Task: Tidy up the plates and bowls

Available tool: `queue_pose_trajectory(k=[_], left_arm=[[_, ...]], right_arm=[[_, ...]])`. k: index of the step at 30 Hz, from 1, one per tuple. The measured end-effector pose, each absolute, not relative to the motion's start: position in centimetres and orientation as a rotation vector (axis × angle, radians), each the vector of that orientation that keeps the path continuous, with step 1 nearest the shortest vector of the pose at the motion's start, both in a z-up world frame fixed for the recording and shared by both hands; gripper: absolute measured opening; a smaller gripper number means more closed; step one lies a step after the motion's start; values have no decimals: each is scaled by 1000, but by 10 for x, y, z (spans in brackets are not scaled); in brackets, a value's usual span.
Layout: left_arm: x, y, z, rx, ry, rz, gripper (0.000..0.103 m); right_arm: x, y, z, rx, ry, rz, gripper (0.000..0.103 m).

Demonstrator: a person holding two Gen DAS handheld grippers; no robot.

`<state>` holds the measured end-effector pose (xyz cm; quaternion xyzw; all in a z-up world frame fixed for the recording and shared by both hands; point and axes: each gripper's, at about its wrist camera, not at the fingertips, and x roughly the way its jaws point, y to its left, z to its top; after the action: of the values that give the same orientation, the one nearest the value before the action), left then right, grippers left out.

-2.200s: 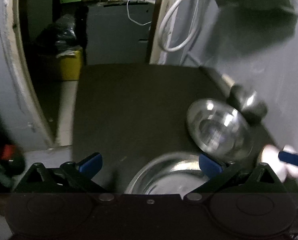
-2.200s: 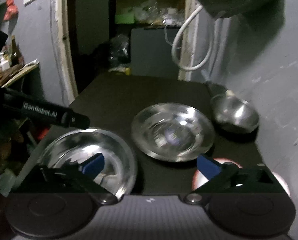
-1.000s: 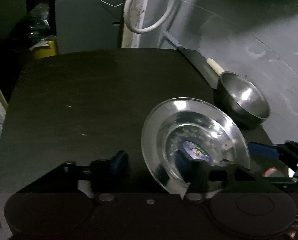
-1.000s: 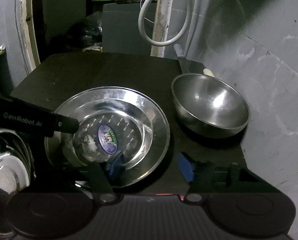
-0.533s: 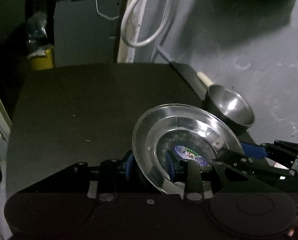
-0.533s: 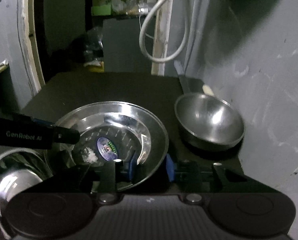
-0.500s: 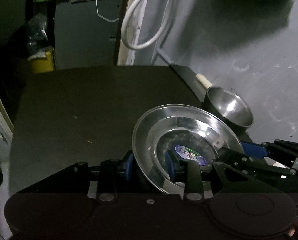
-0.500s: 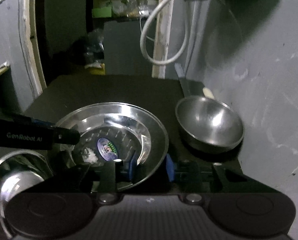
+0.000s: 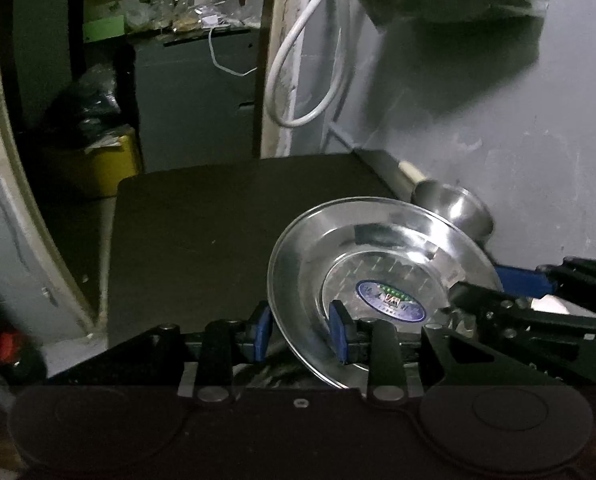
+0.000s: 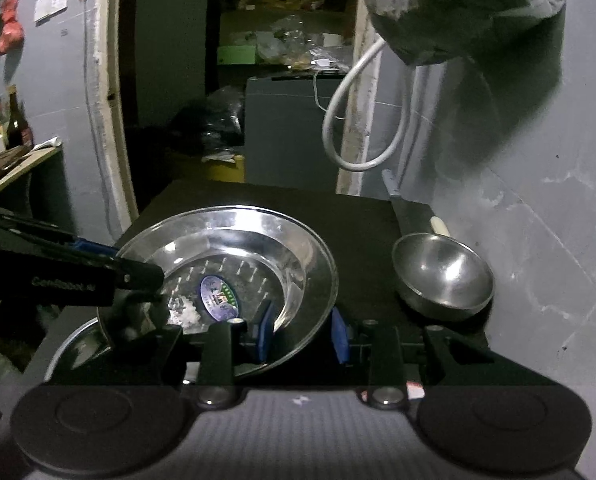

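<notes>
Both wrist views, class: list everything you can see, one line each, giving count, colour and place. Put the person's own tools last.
Steel plate: one, silver, blue sticker at its centre, tilted above the table, rim between both grippers' pads.
Steel bowl: one, silver, on the table's right side near the wall.
Second steel dish: one, silver, lower left, mostly hidden.
Table: one, black.
Hose: one, white, looped on the wall.
Bin: one, yellow, behind the table.
Left gripper: black, blue pads, on the plate's left rim.
Right gripper: black, blue pads, on the plate's right rim.

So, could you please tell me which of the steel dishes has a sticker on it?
The wide, shallow plate gripped at its rim by both claws, left and right; an oval sticker sits at its centre. The small deep bowl by the wall has none.
</notes>
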<state>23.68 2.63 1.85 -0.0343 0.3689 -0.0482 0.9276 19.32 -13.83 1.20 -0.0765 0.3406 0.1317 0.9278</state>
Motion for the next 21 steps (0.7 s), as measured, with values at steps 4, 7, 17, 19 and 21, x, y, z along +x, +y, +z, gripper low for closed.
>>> queue_pose_trajectory(k=[4,7,17,19,21], left_arm=[[219,33,17,-98,775,-85,33],[205,37,16,-115,776,-95,33],[176,49,-3,-88,835,-28,33],[173,51,-7,-73,843,-11,33],[168,52,-9,-53,849,3,33]], right_arm=[[179,-131,12,-162,717,284,34],[170,-129,11,-149,734,286,34],[146,-107,-4,-156,792,331,34],[143,-102,-7,-161,803,342,34],[142,-97,-10,-166,813,353,34]])
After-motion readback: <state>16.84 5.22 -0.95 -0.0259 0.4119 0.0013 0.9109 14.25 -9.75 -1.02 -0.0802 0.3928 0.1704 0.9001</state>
